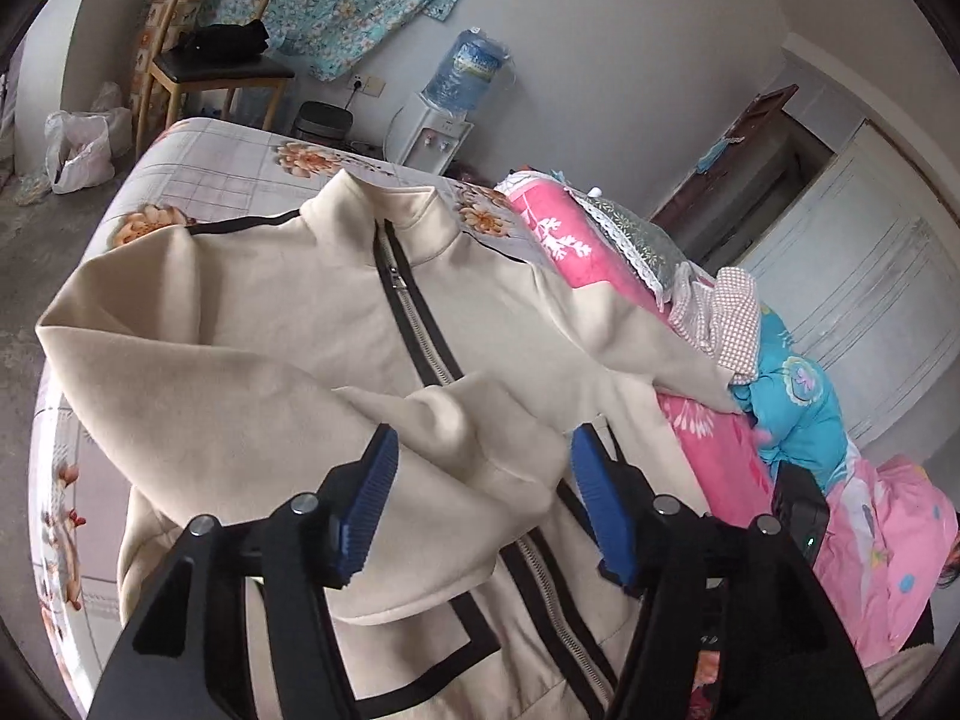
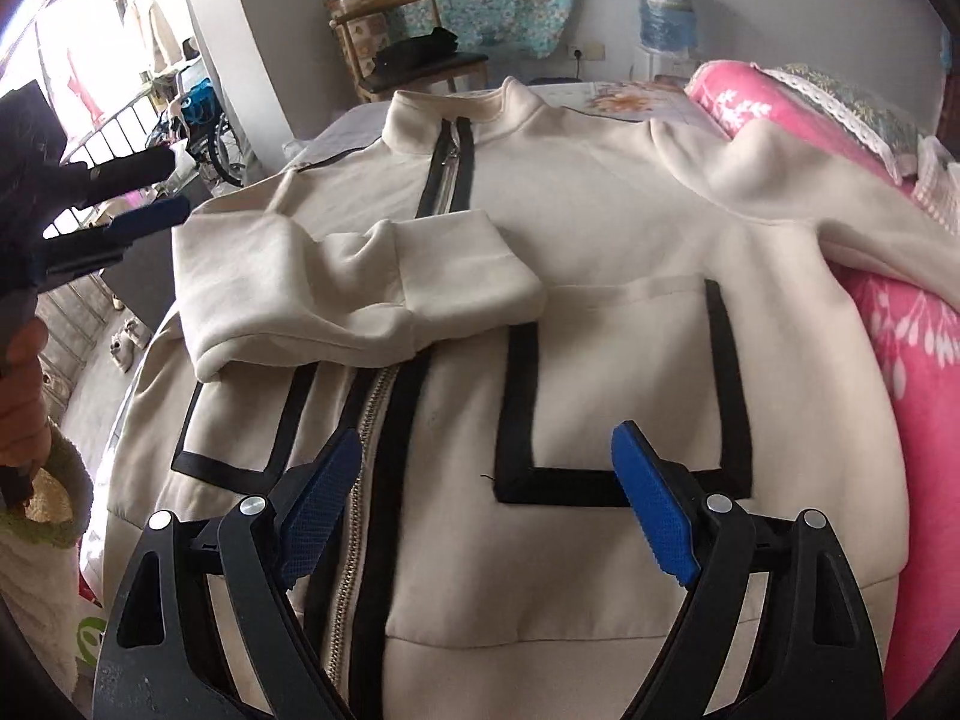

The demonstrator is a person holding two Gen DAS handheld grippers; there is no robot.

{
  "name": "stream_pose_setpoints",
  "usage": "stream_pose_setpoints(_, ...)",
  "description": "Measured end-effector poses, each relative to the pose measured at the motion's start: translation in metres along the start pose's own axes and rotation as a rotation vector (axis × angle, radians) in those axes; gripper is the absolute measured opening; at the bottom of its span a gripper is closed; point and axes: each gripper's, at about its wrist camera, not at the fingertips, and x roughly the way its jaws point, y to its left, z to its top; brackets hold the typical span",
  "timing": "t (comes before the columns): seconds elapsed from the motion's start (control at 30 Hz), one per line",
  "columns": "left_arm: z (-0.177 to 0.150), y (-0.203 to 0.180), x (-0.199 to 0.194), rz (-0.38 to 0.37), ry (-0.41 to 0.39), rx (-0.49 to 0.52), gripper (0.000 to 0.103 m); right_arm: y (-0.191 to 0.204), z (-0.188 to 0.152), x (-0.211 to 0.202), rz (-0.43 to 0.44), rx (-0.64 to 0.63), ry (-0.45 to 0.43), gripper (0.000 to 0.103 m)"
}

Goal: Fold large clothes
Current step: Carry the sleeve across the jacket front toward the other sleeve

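Your jacket (image 2: pixel 630 228) is cream with black trim bands and a silver zip (image 2: pixel 354 516). Both grippers carry blue pads (image 2: pixel 657 516) on black arms. The sheet (image 1: pixel 228 174) shows orange flowers on pale checks; the blanket (image 2: pixel 918 360) is pink with white sprigs.

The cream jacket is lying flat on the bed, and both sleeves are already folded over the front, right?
Not quite. Only one sleeve is folded across the cream jacket. The other sleeve still stretches out onto the pink quilt, as the right wrist view shows. The jacket does lie flat on the bed.
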Motion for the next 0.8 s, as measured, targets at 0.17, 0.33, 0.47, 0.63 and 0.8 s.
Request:
stream_pose_setpoints(0.17,-0.018,0.04,-0.04,0.118,-0.066,-0.047,0.06,-0.026,0.021,-0.014,0.096,0.069,-0.029,0.081)
stream_pose_setpoints(0.33,-0.042,0.075,-0.053,0.373,-0.037,-0.103,0.059,-0.027,0.07,0.007,0.158,0.059,0.027,0.08)
stream_pose_setpoints(0.47,-0.06,0.092,-0.043,0.544,0.0,-0.077,0.058,-0.018,0.101,0.051,0.132,0.013,0.112,0.067)
stream_pose_setpoints(0.63,-0.069,0.102,-0.028,0.627,0.031,-0.028,0.058,-0.005,0.111,0.114,0.042,-0.072,0.272,0.047)
stream_pose_setpoints(0.8,-0.065,0.111,-0.016,0.646,0.041,0.027,0.055,0.019,0.107,0.116,0.018,-0.179,0.294,0.006)
